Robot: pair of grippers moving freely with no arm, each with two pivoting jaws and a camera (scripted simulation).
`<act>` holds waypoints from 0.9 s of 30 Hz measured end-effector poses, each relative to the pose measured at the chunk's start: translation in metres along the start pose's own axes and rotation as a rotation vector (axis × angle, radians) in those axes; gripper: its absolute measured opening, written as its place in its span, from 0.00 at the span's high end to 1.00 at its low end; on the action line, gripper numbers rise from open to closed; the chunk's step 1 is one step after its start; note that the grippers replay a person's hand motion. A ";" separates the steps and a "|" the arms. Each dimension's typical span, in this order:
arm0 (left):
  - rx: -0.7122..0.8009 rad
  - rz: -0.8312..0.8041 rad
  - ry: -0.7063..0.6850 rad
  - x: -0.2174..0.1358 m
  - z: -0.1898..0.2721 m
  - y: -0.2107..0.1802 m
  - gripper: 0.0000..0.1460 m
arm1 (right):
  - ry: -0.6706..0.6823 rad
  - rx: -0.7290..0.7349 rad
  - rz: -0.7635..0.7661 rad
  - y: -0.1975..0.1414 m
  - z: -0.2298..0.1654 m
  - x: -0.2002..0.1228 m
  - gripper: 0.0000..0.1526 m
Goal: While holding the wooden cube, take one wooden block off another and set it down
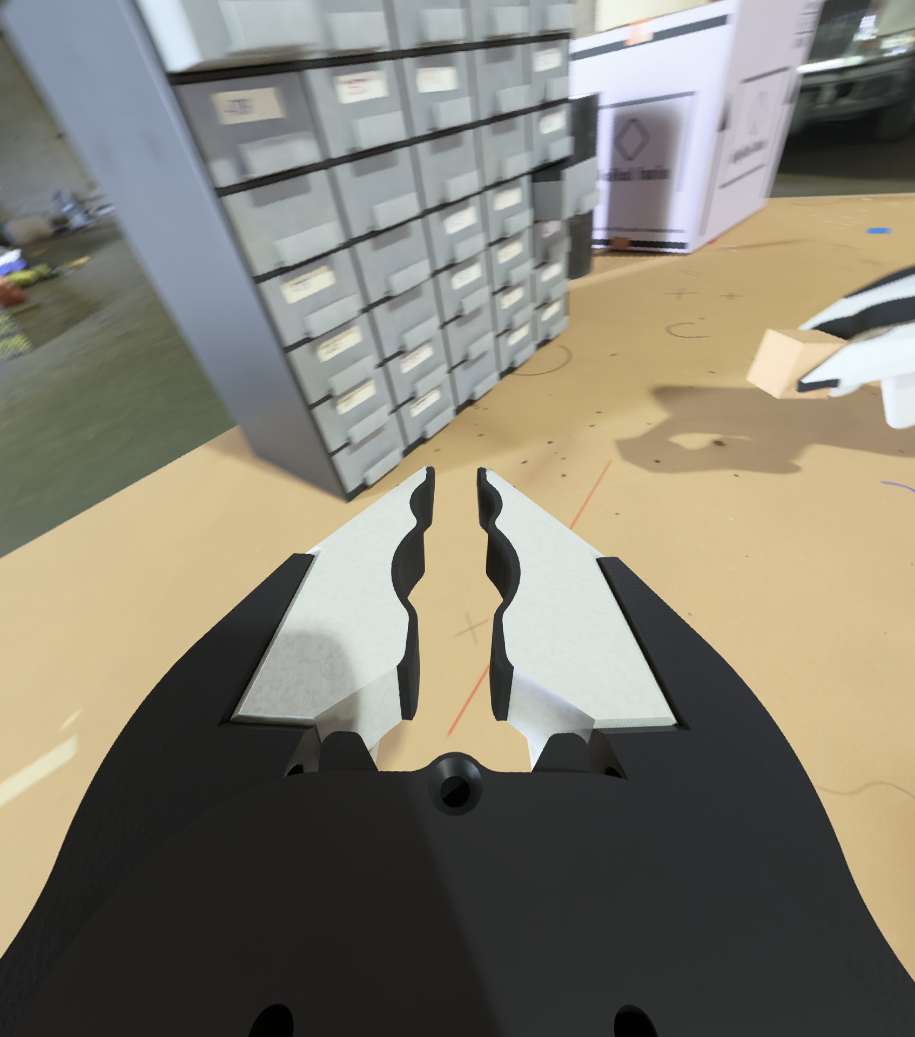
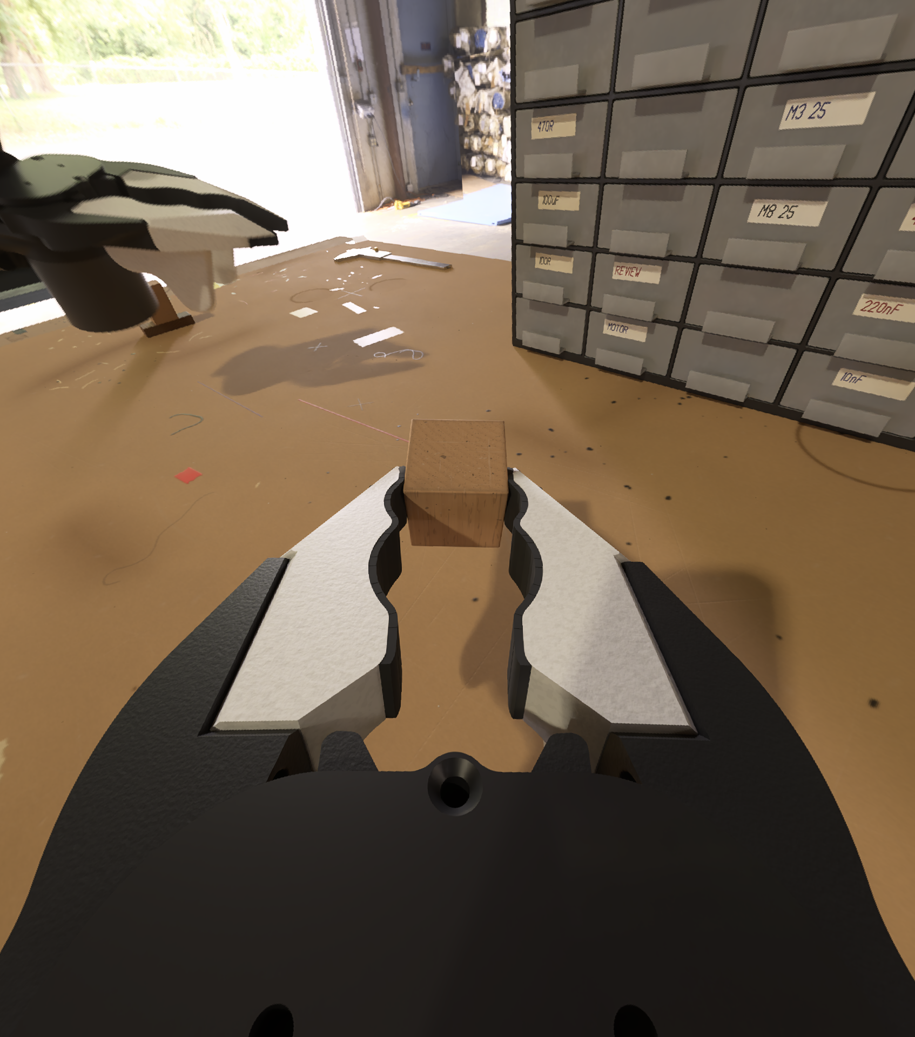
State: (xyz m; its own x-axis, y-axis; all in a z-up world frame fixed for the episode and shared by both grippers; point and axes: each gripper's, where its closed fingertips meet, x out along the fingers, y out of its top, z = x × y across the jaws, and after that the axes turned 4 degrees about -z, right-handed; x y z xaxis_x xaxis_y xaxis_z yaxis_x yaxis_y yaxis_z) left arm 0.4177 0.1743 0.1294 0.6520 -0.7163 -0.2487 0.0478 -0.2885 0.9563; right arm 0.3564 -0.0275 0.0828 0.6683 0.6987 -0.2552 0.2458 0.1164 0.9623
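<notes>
My right gripper (image 2: 455,477) is shut on the wooden cube (image 2: 455,466) and holds it above the brown table (image 2: 107,533). The left wrist view shows this gripper (image 1: 814,373) and the cube (image 1: 781,359) at the far right. My left gripper (image 1: 455,477) is empty, with a narrow gap between its fingers, and hovers over the table. In the right wrist view it (image 2: 270,230) floats at the upper left. Behind it stands a small stack of wooden blocks (image 2: 166,317), a light piece on a darker flat one, mostly hidden by its body.
A grey cabinet of small drawers (image 1: 388,252) stands on the table, also at the right in the right wrist view (image 2: 752,224). A white box (image 1: 668,140) stands behind it. A metal measuring tool (image 2: 393,258) lies at the table's far edge.
</notes>
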 end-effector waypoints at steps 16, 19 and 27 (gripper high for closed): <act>-0.259 -0.651 0.582 -0.242 -0.150 -0.078 0.90 | 0.027 0.002 -0.014 0.000 -0.007 0.001 0.78; -0.299 -0.873 0.624 -0.263 -0.172 -0.113 0.85 | 0.019 0.001 -0.013 0.000 -0.006 0.001 0.78; -0.402 -1.158 0.630 -0.260 -0.192 -0.163 0.78 | 0.011 0.011 -0.007 0.000 -0.003 -0.001 0.78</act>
State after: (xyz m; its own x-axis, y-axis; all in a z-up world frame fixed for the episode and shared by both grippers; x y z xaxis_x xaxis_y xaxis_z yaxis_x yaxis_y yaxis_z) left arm 0.3855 0.5291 0.0676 0.3146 0.2419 -0.9179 0.9363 -0.2380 0.2582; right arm 0.3543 -0.0260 0.0834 0.6589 0.7053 -0.2613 0.2582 0.1142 0.9593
